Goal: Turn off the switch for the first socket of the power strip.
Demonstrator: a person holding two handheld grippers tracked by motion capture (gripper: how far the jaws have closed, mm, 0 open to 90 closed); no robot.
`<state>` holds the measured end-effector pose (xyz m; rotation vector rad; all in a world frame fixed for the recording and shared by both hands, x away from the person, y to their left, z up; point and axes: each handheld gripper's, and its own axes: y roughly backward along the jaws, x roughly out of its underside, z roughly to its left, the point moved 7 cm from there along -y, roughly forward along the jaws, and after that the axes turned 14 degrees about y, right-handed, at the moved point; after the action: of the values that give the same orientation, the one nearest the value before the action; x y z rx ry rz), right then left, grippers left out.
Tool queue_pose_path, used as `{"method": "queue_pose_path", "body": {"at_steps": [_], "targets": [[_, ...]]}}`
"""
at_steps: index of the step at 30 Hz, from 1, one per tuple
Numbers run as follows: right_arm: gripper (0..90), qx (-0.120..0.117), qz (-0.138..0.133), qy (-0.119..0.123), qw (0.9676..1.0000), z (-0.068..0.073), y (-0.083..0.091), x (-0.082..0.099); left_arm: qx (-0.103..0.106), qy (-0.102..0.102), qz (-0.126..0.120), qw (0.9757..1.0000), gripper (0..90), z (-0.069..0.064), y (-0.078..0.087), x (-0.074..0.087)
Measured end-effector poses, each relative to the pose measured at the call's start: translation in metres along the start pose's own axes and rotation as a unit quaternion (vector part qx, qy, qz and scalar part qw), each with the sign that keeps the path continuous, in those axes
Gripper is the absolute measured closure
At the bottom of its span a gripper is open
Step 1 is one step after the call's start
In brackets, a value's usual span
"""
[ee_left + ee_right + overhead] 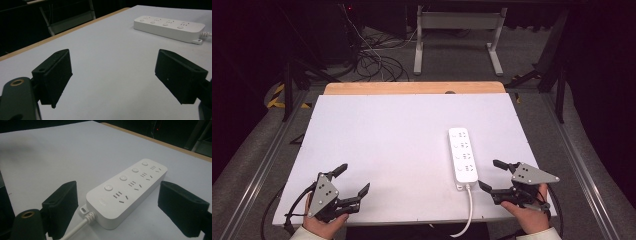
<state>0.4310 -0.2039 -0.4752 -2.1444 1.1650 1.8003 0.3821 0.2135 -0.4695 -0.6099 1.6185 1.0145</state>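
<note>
While both hands rest low at the near edge of the table [377,140], the power strip [463,155] lies flat on the white sheet a little beyond them, and it serves as the marker for everything else. Nearest to it, just to its right and touching nothing, the right claw [496,175] stands wide open with nothing held; in the right gripper view its two black jaws frame the strip's near end from either side, well clear of the casing. From that same near end the white cord [469,210] runs back over the table's near edge. Well to the strip's left, the left claw [353,179] is likewise spread wide and empty, with bare sheet between its jaws. Open, uncluttered surface stretches left of the strip and beyond its far end. The strip is a smooth, glossy white plastic bar with rounded corners, four round buttons and four socket groups in a row. The sheet looks matt and even. Past the strip's far end, a strip of pale wood [412,88] shows along the table's far edge, and beyond that a dark floor with tangled cables [372,60].
</note>
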Motion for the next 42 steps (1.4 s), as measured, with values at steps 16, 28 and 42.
{"method": "queue_pose_path", "body": {"at_steps": [16, 28, 42], "targets": [[18.6, -0.003, -0.001, 0.006, 1.0, 0.002, 0.001, -0.004, -0.002, 0.003, -0.003, 1.0, 14.4, -0.001, 0.0, 0.0], [23.8, -0.016, 0.011, 0.018, 0.9996, 0.003, -0.001, -0.013, -0.006, 0.004, 0.002, 1.0, 14.5, 0.0, -0.001, 0.001], [28.1, -0.031, 0.019, 0.01, 0.9993, -0.005, -0.009, -0.034, -0.004, 0.003, 0.001, 1.0, 14.5, -0.001, -0.001, 0.001]]}}
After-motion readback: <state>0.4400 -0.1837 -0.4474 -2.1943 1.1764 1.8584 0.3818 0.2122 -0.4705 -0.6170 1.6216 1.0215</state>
